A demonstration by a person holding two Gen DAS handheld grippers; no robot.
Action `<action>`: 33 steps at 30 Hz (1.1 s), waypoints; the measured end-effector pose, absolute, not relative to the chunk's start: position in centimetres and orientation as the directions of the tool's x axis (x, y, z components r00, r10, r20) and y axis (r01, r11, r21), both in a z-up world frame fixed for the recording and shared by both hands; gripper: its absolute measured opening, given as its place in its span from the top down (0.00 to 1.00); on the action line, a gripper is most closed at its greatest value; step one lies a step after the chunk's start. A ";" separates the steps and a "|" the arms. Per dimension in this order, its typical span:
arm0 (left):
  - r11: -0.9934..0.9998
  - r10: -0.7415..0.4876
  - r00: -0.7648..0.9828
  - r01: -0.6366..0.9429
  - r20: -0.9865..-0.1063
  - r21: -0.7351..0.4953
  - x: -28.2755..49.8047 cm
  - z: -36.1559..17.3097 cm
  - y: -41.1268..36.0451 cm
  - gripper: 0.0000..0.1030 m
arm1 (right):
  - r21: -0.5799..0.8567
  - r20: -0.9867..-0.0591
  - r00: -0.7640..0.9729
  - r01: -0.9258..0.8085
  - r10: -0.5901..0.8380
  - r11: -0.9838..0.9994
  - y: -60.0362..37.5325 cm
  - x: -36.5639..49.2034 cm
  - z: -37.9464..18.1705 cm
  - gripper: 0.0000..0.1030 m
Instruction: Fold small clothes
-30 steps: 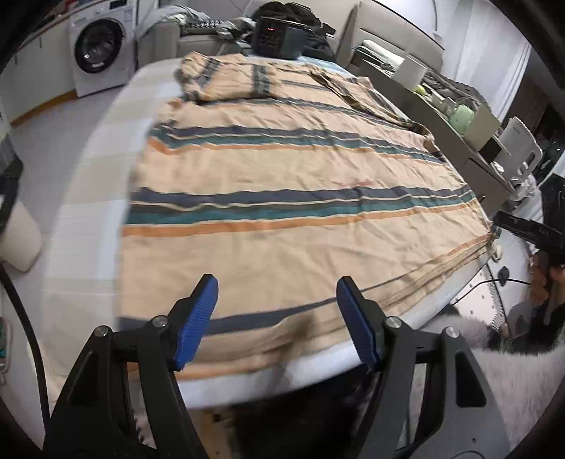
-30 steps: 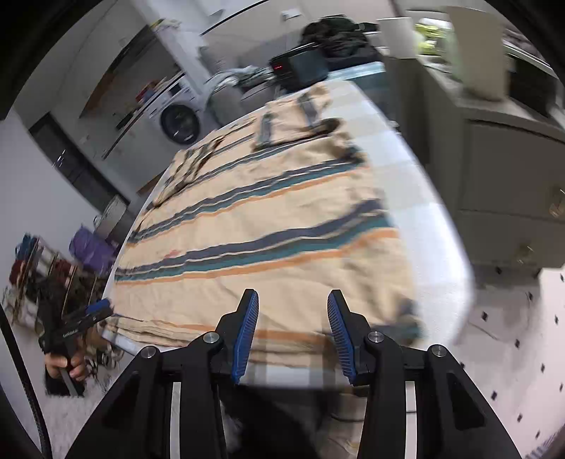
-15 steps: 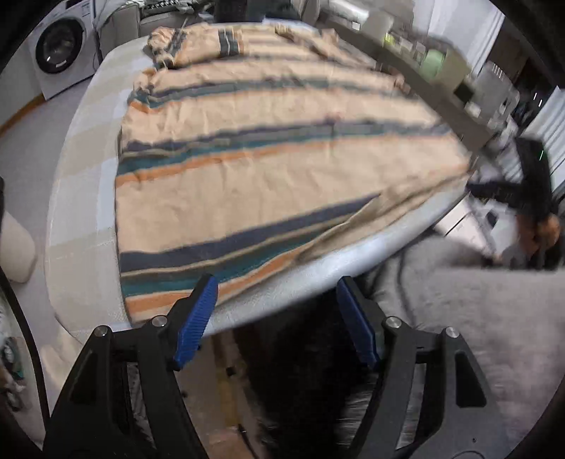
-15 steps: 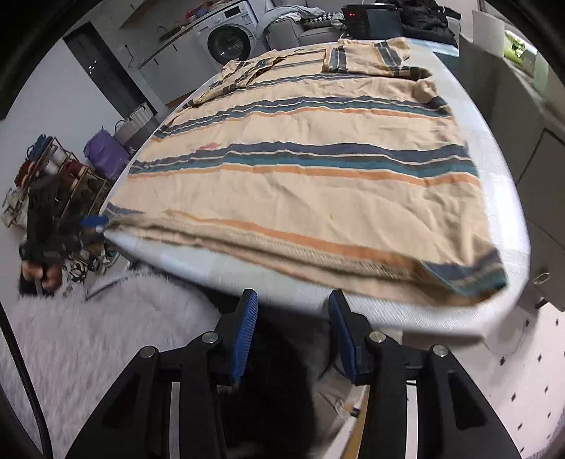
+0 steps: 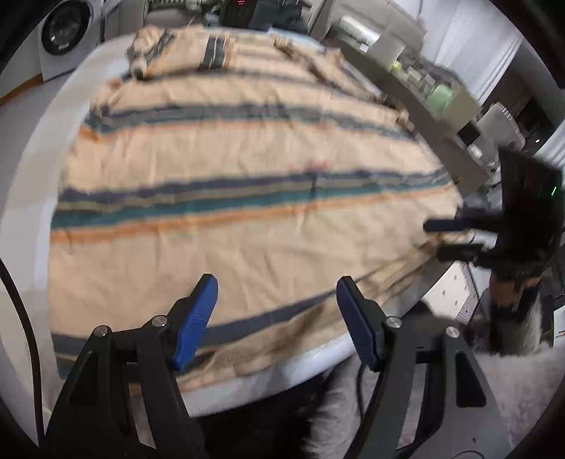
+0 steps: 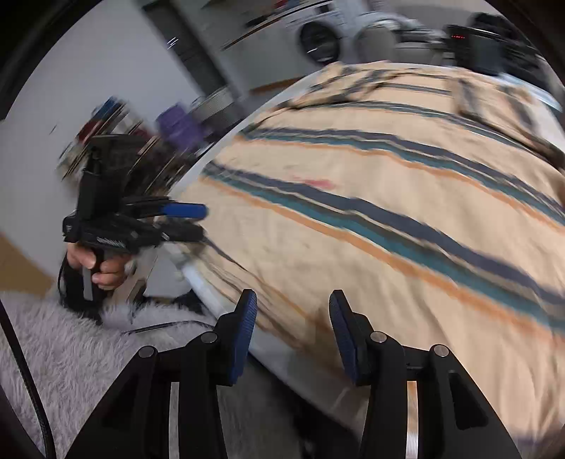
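Observation:
A beige shirt (image 5: 247, 159) (image 6: 388, 176) with navy, teal and orange stripes lies spread flat on a white table (image 5: 42, 166) (image 6: 197, 279). My left gripper (image 5: 276, 286) (image 6: 204, 220) is open just above the shirt's near hem, with nothing between its blue pads. A hand (image 6: 95, 268) holds its grip at the hem's left corner. My right gripper (image 6: 292, 298) (image 5: 430, 238) is also open and holds nothing. It hangs over the near hem at the table edge, by the right corner in the left wrist view. Both views are blurred by motion.
A washing machine (image 5: 67, 28) (image 6: 317, 39) stands beyond the table's far left. A black device with a red display (image 5: 243, 10) (image 6: 469, 42) sits at the far end. A grey sideboard (image 5: 423, 106) with jars runs along the right. A fluffy grey garment (image 6: 70, 335) is below the near edge.
Both grippers have moved in from the table's near edge to over the shirt's hem. The right gripper has rolled and swung left. Neither has taken hold of anything.

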State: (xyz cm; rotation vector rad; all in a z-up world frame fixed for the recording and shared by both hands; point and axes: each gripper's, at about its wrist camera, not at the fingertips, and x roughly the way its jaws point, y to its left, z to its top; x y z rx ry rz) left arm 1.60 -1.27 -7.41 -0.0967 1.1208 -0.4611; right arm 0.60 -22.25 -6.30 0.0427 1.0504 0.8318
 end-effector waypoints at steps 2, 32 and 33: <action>0.900 -0.397 0.339 0.324 -0.853 -0.291 0.8 -7.5 -1.3 0.35 | 0.416 -0.741 0.187 -0.626 0.645 0.660 -20.8 1.5 -6.4 0.57; 0.910 -0.268 0.420 0.405 -0.867 -0.086 -3.7 -8.1 -1.1 0.34 | 0.391 -0.757 0.218 -0.603 0.615 0.695 -24.2 -4.7 -6.5 0.54; 0.909 -0.269 0.415 0.407 -0.869 -0.087 -3.6 -8.0 -1.0 0.34 | 0.372 -0.755 0.267 -0.578 0.599 0.727 -25.3 -4.9 -5.9 0.54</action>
